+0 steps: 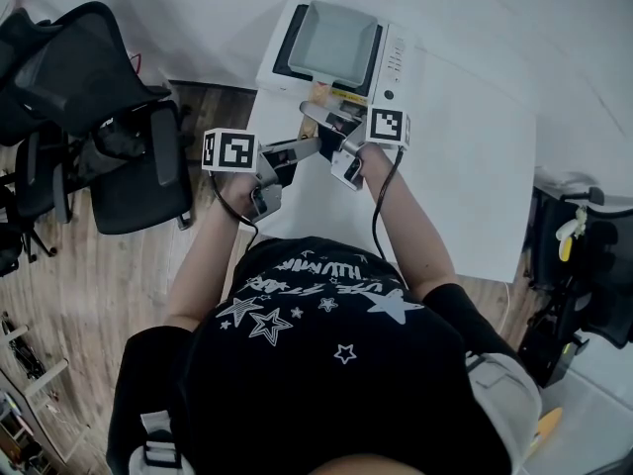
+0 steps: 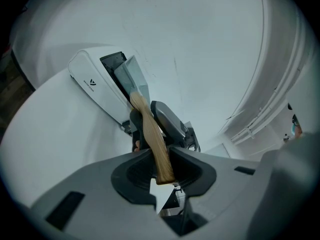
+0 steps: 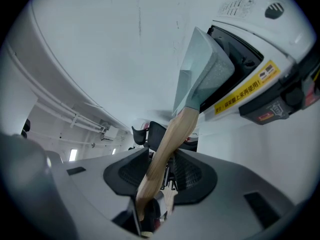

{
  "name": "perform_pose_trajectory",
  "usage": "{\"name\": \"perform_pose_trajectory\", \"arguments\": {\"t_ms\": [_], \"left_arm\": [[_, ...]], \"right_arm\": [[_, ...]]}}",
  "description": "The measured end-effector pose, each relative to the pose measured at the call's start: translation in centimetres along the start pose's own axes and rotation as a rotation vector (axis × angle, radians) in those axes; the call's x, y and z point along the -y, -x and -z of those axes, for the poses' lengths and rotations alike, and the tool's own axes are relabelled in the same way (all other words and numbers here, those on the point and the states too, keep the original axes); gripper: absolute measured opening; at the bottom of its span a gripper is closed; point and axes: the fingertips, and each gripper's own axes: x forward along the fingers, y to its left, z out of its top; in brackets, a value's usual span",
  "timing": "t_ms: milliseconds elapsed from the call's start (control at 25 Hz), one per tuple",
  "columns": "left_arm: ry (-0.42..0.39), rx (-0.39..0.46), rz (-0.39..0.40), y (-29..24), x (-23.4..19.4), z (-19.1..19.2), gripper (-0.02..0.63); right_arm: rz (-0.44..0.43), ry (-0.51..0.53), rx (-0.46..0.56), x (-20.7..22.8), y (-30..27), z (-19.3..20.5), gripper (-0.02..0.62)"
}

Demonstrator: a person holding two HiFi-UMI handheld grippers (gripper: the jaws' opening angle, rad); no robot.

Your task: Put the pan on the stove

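A square grey pan (image 1: 336, 41) lies over the dark cooktop of a white stove (image 1: 394, 59) at the far end of a white table (image 1: 465, 166). Its wooden handle (image 2: 150, 129) points back toward me. My left gripper (image 2: 162, 166) is shut on the handle's end, with the pan (image 2: 132, 76) and the stove (image 2: 90, 81) beyond. My right gripper (image 3: 157, 166) is shut on the same handle (image 3: 172, 134) from the other side, below the pan (image 3: 202, 74) and the stove (image 3: 260, 59). Seen from the head, the left gripper (image 1: 302, 149) and the right gripper (image 1: 326, 119) meet just in front of the stove.
Black office chairs (image 1: 99, 117) stand on the wooden floor left of the table. More dark equipment (image 1: 584, 265) stands to the right, past the table's edge. The stove's control strip (image 1: 396, 62) runs along its right side.
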Motion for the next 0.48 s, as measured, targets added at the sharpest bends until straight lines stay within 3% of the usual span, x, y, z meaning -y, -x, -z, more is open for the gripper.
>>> {"name": "perform_pose_trajectory", "arguments": {"t_ms": [480], "left_arm": [[-0.010,0.008,-0.002,-0.04,-0.34,0.27,0.094]], "right_arm": [[0.001,0.003,-0.033,0.20,-0.14,0.20,0.147]]}}
